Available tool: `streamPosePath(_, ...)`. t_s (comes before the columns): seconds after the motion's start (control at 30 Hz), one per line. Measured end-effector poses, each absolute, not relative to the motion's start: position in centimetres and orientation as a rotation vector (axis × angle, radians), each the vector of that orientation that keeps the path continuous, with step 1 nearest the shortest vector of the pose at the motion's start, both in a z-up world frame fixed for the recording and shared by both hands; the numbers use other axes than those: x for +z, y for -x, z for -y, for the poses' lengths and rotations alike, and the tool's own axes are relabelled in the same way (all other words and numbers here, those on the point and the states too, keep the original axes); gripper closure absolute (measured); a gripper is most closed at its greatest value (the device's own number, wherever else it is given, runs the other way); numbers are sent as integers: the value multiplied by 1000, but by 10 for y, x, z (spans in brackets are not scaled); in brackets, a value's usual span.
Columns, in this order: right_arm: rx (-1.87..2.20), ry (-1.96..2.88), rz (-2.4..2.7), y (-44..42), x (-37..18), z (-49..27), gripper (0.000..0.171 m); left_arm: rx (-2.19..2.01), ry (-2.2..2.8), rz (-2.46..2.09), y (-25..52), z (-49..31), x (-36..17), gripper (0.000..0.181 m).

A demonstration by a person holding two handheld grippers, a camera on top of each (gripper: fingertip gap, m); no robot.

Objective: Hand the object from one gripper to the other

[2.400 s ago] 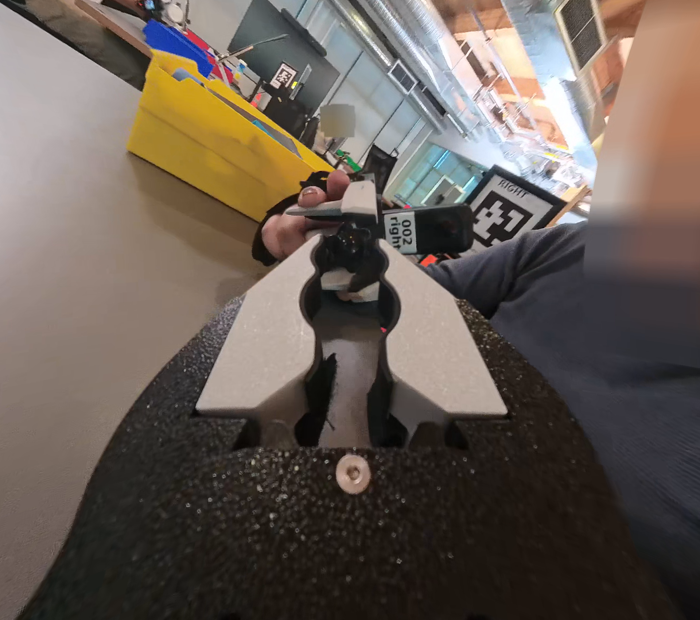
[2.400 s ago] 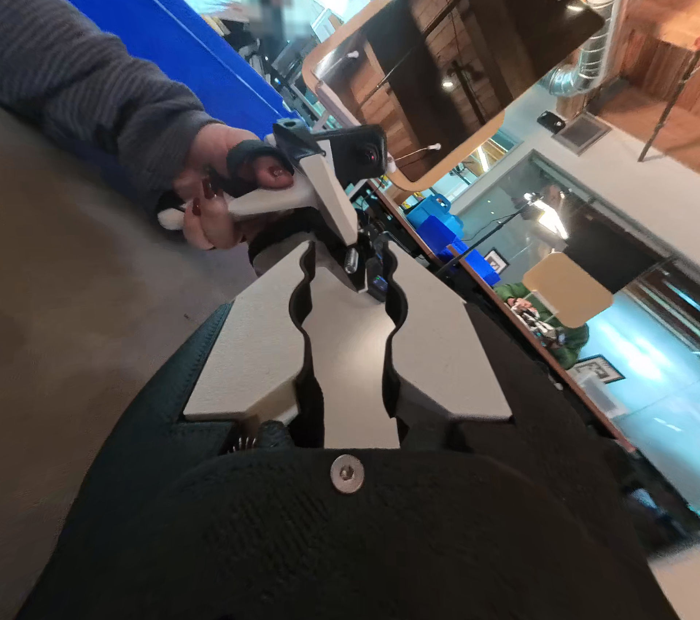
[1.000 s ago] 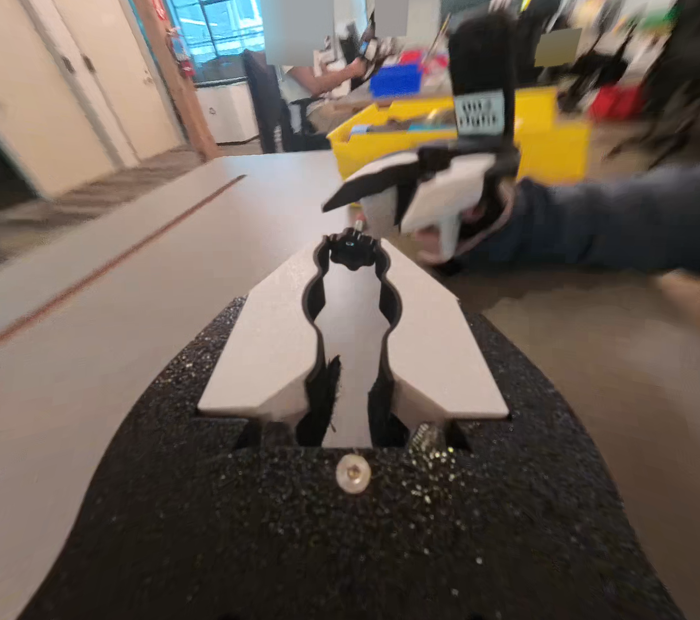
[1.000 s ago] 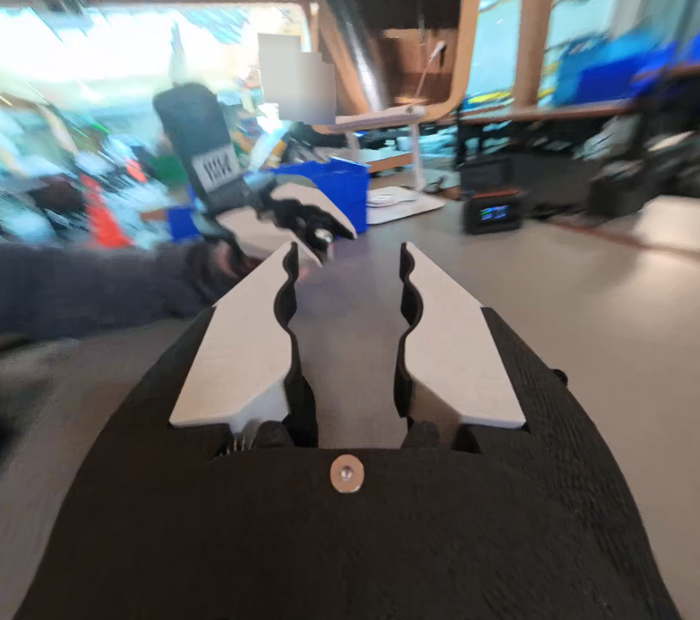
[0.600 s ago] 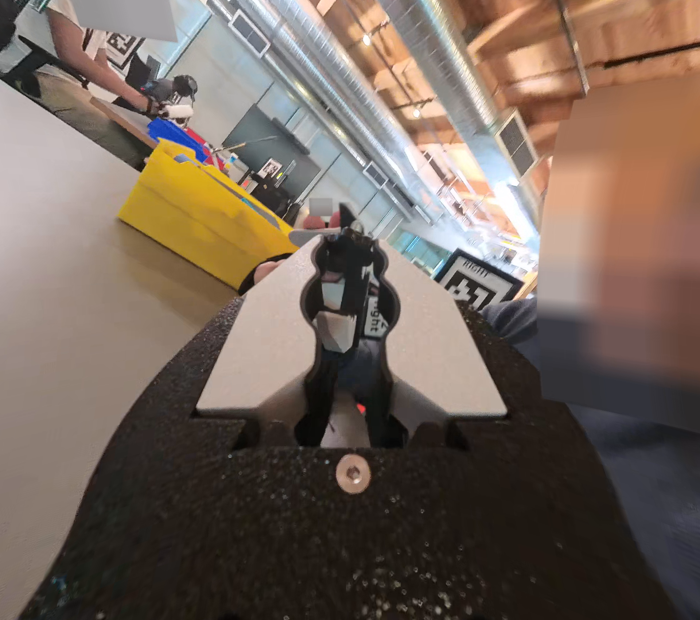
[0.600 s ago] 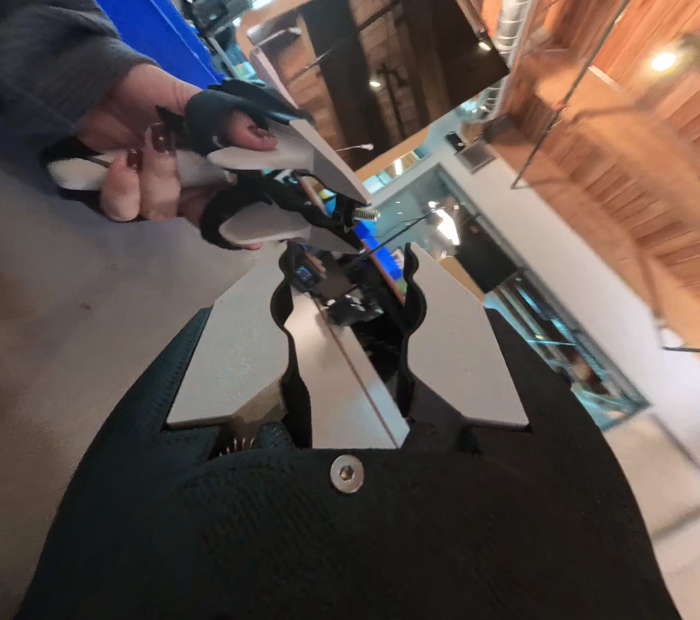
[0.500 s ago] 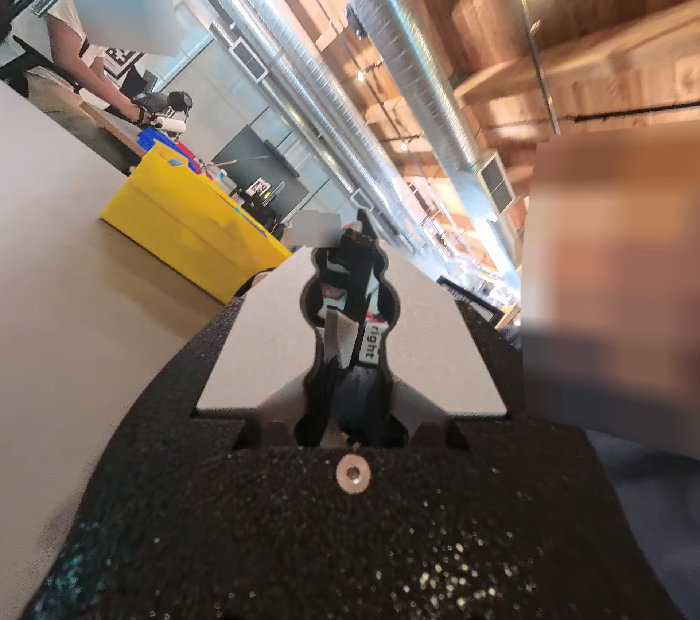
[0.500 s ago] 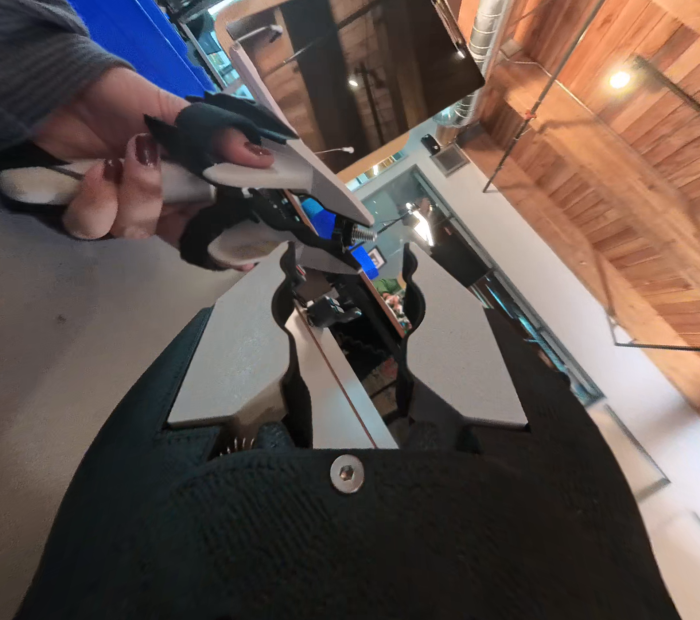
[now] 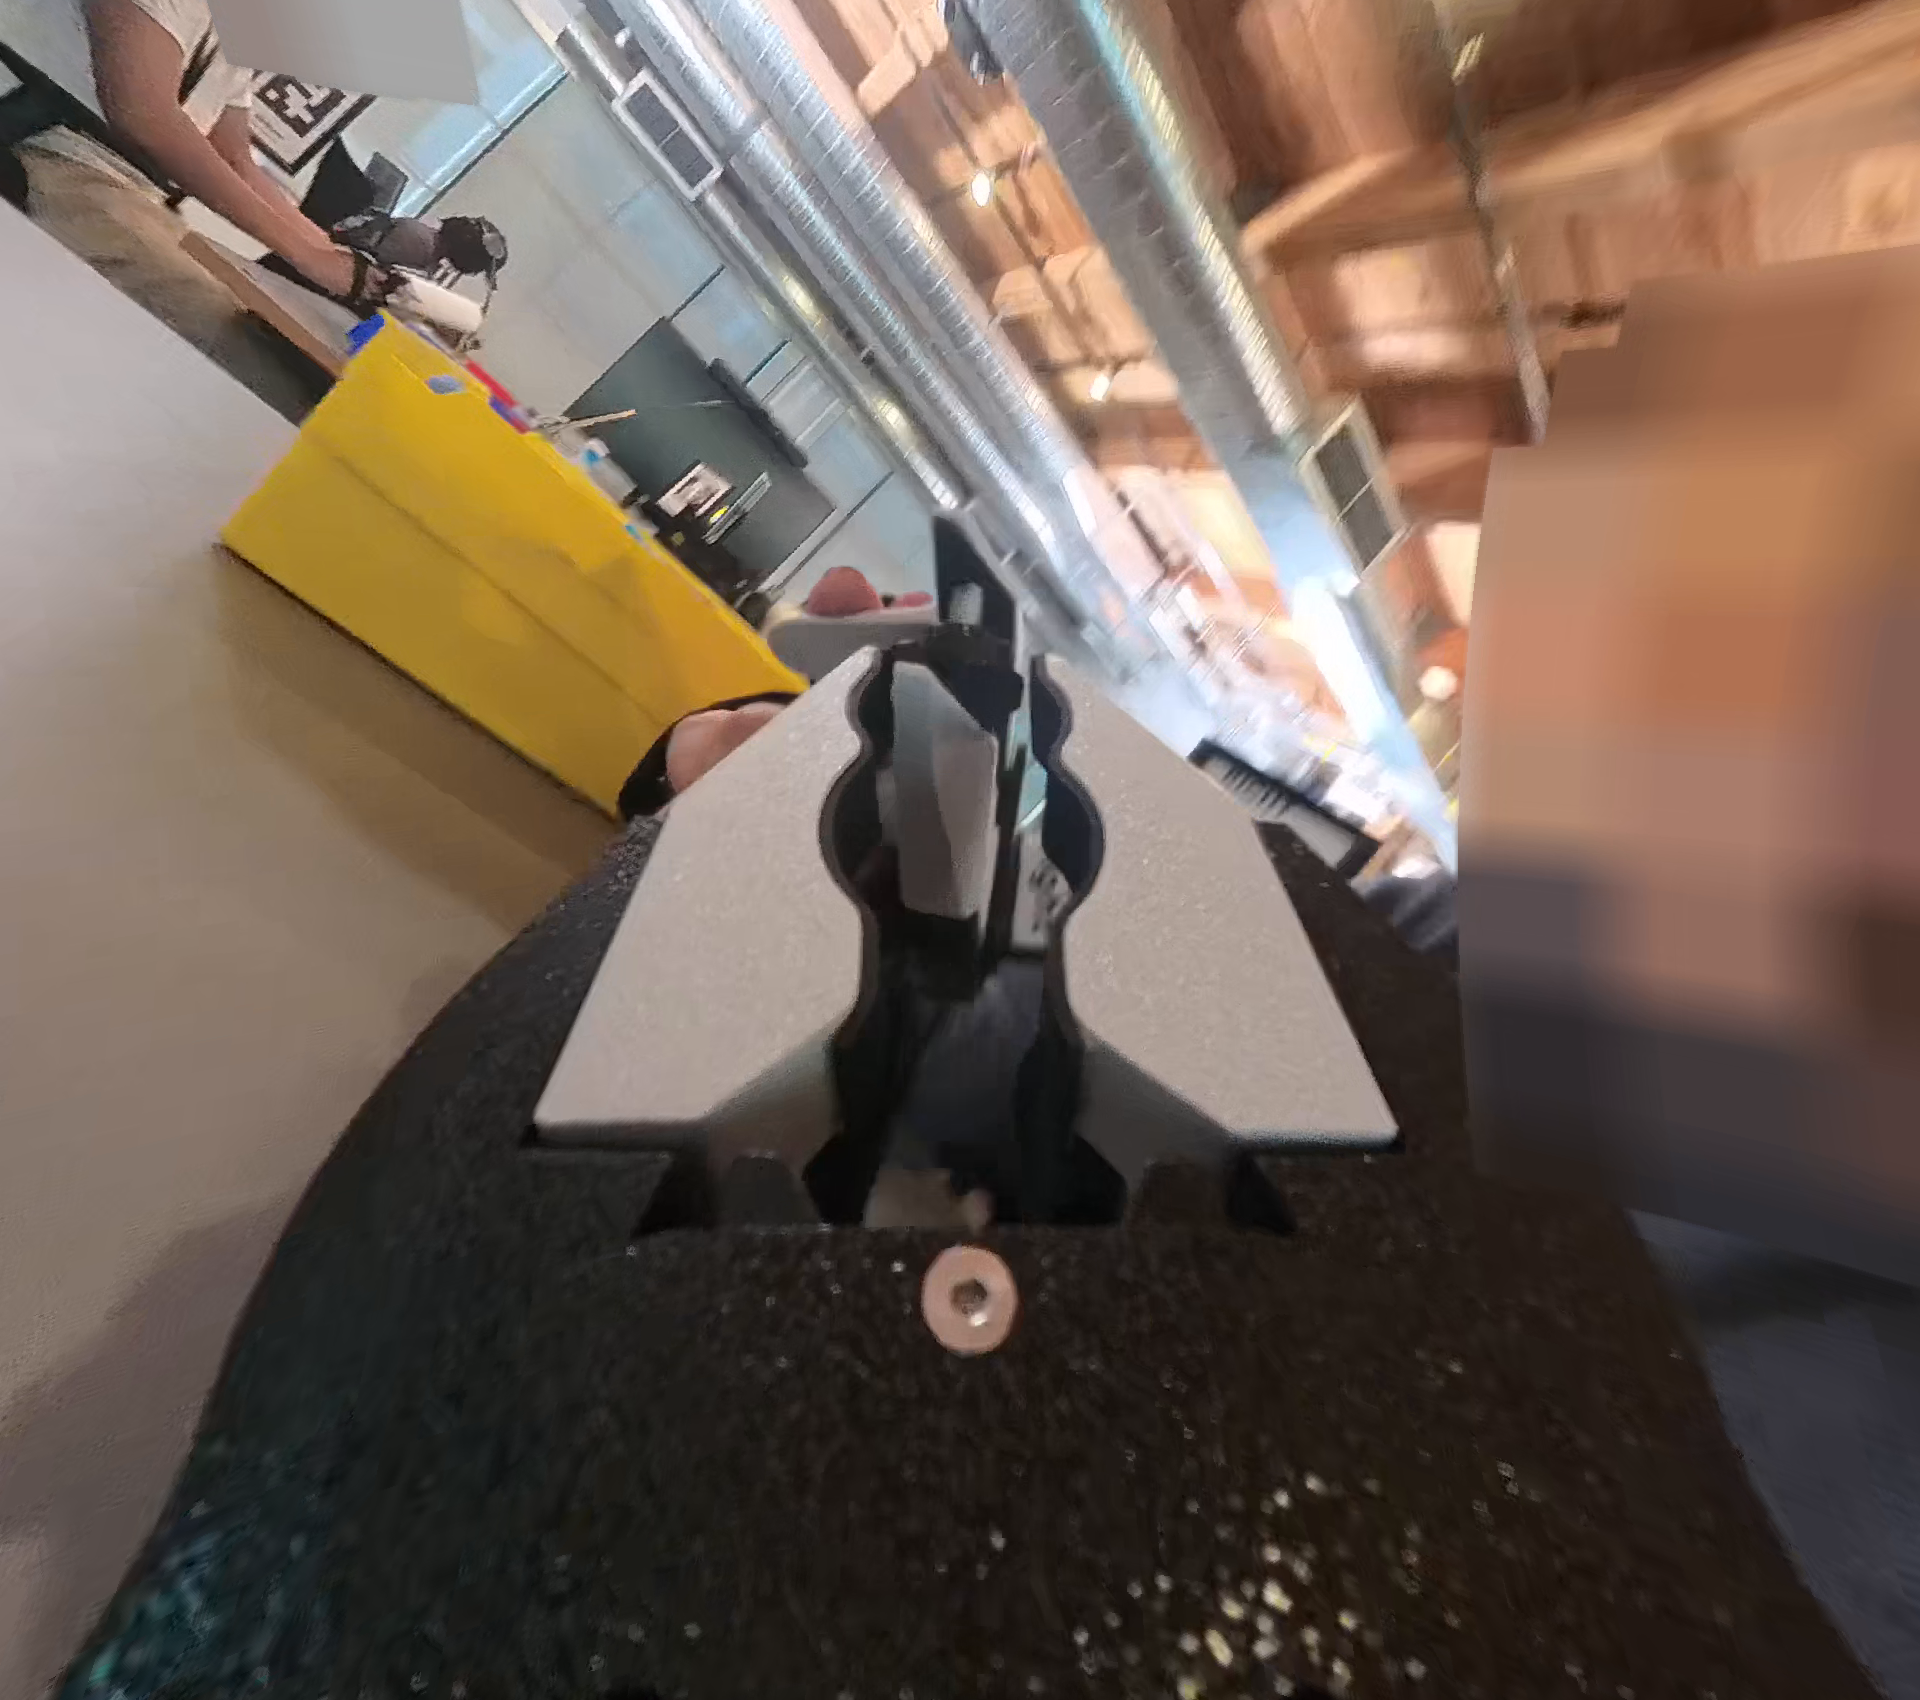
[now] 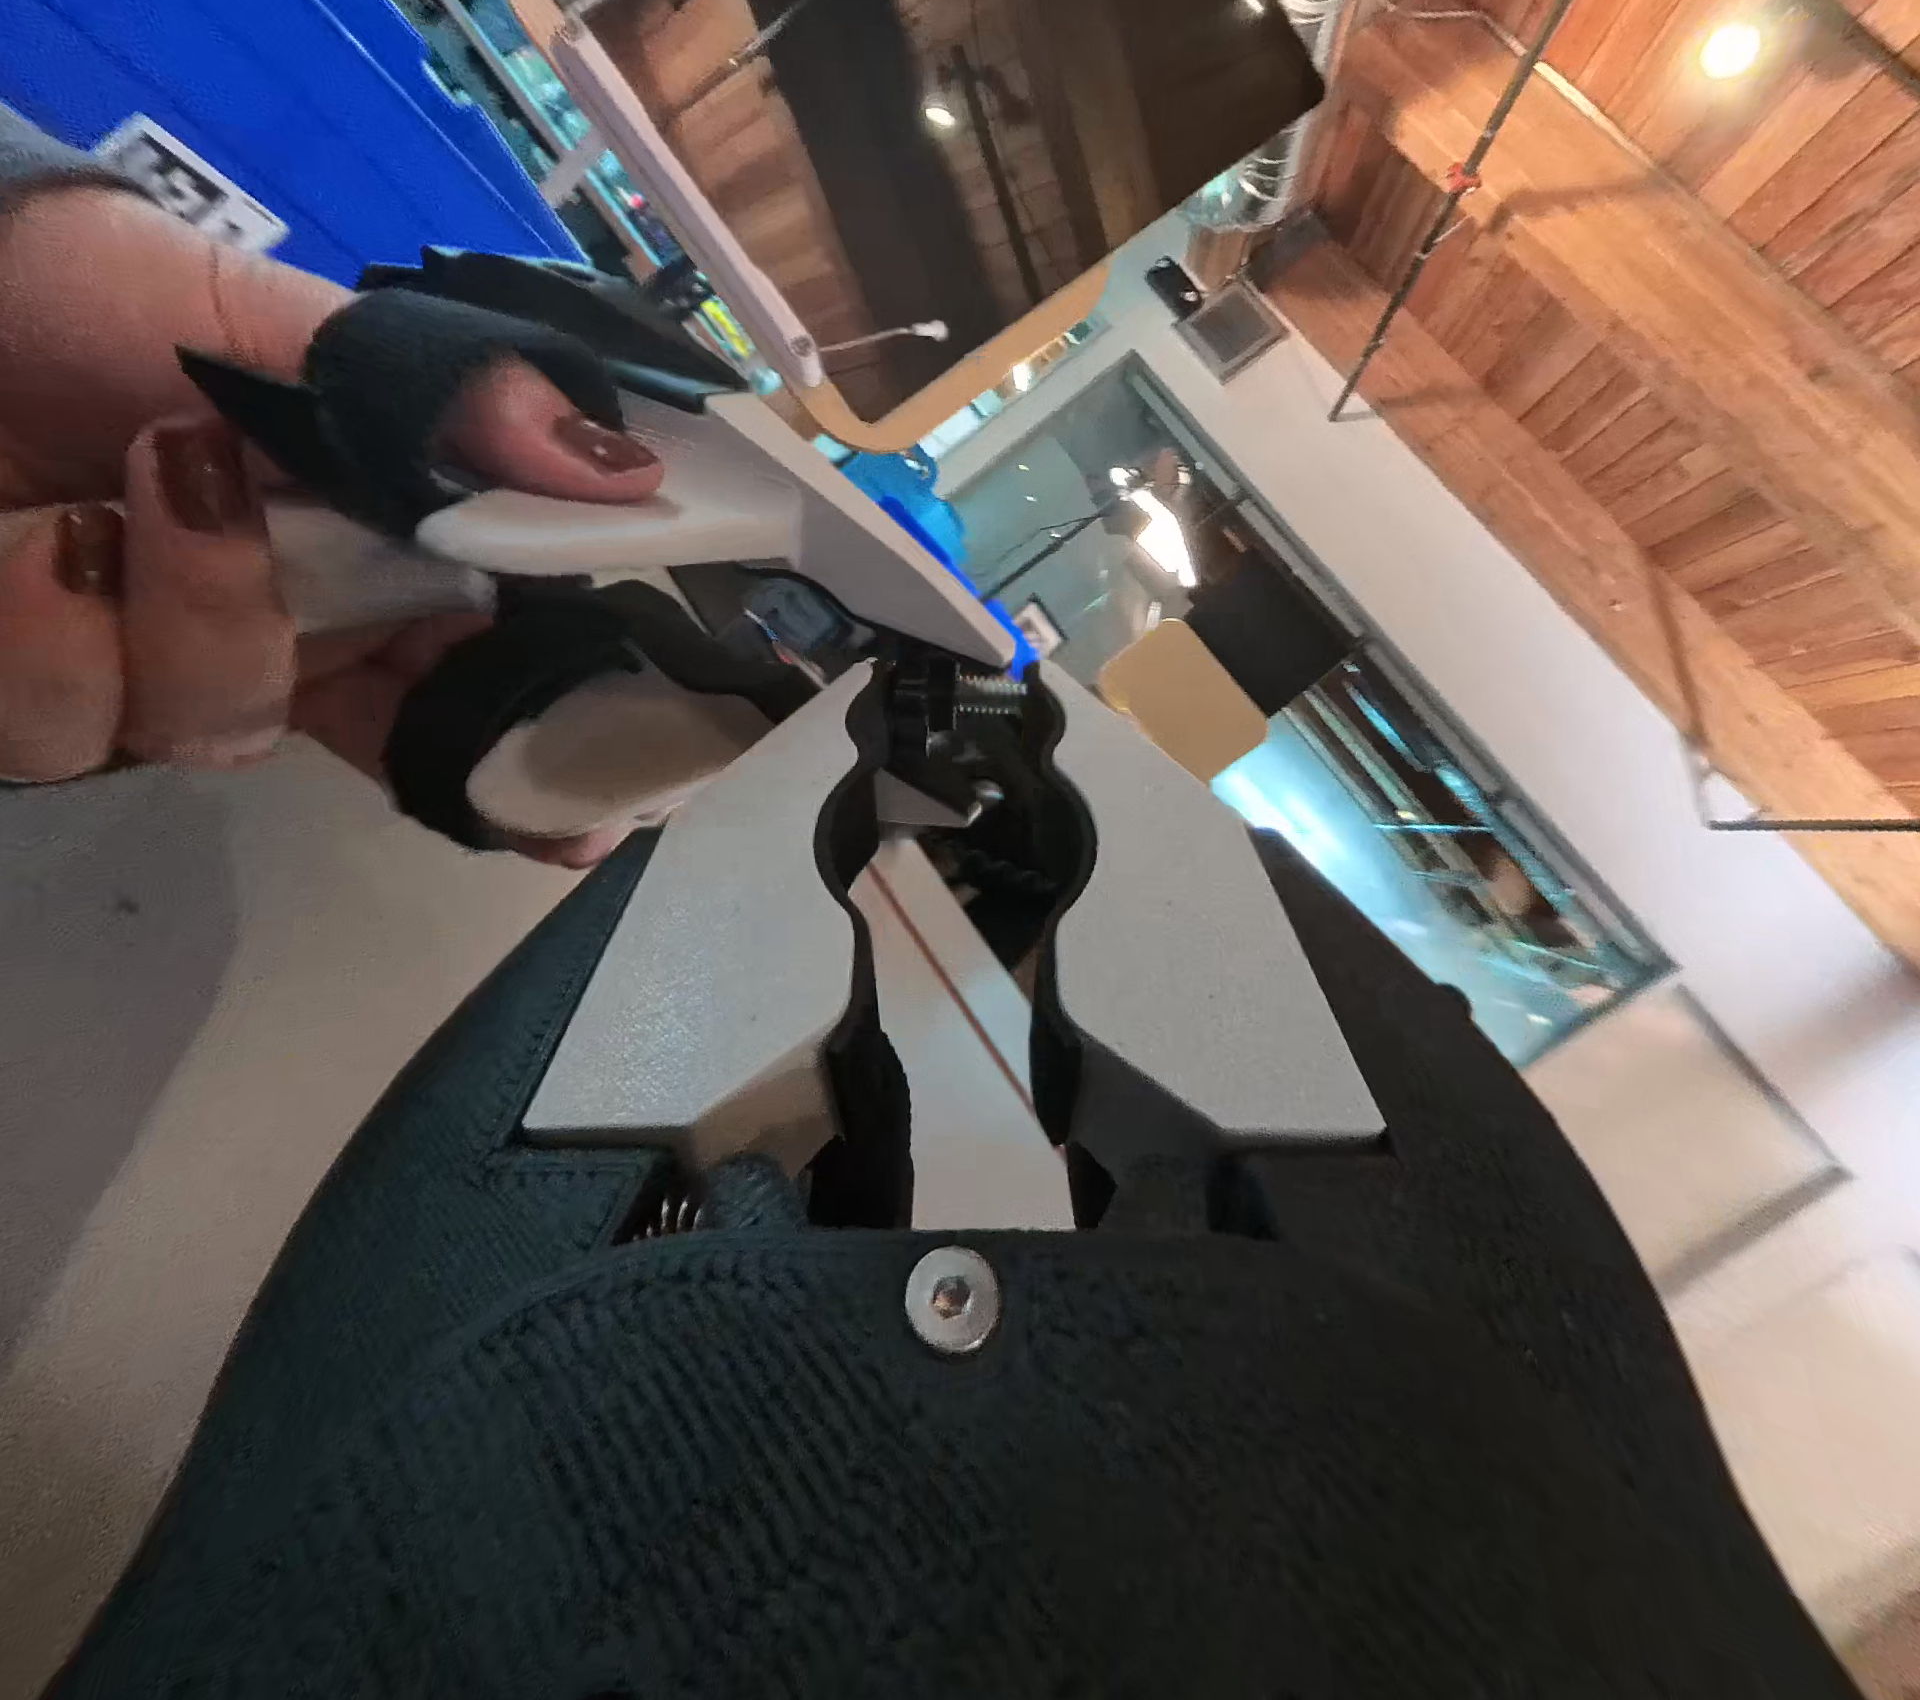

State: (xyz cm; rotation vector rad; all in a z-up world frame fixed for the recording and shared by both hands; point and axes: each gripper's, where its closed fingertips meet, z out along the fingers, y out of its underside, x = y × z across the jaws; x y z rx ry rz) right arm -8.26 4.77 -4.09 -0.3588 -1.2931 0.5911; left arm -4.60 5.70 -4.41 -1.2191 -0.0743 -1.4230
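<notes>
Two questions, operator: where is the object, and who has it?

From my station, the small black knob [image 10: 951,710] with its metal threaded stud is up in the air above the grey table [image 9: 156,819], right at the meeting point of both tools. The left gripper [image 9: 961,684] has it. In the right wrist view one white finger lies over the knob and the other under it, so that tool is clamped on it from above and below.

And the right one?

My right gripper [image 10: 956,694] has its tips on either side of the same knob, with only a narrow gap between the fingers. I cannot tell whether its pads actually press on the knob or merely flank it.

What else is in shot?

A hand [image 10: 156,559] in a black fingerless glove holds the left tool's grip, at the left of the right wrist view. Behind it is a blue bin [image 10: 208,19]. On the left camera a yellow bin [image 9: 468,549] stands on the table, well apart from the handover, and that picture is somewhat blurred.
</notes>
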Motion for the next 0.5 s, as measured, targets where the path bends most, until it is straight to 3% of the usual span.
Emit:
streamPosePath(0.07,687,413,1341,84,-46,-52,148,-1260,1331,-20,47,-58,-51,138)
streamPosePath(0.17,990,569,1435,85,-54,-55,147,-766,1446,-248,60,-56,-58,134)
streamPosePath(0.33,1840,1017,1615,81,-75,-43,148,108,1469,-628,80,-51,-71,118)
streamPosePath(0.5,2379,1187,1719,61,-75,-21,148,261,1457,-850,48,-54,-87,113)
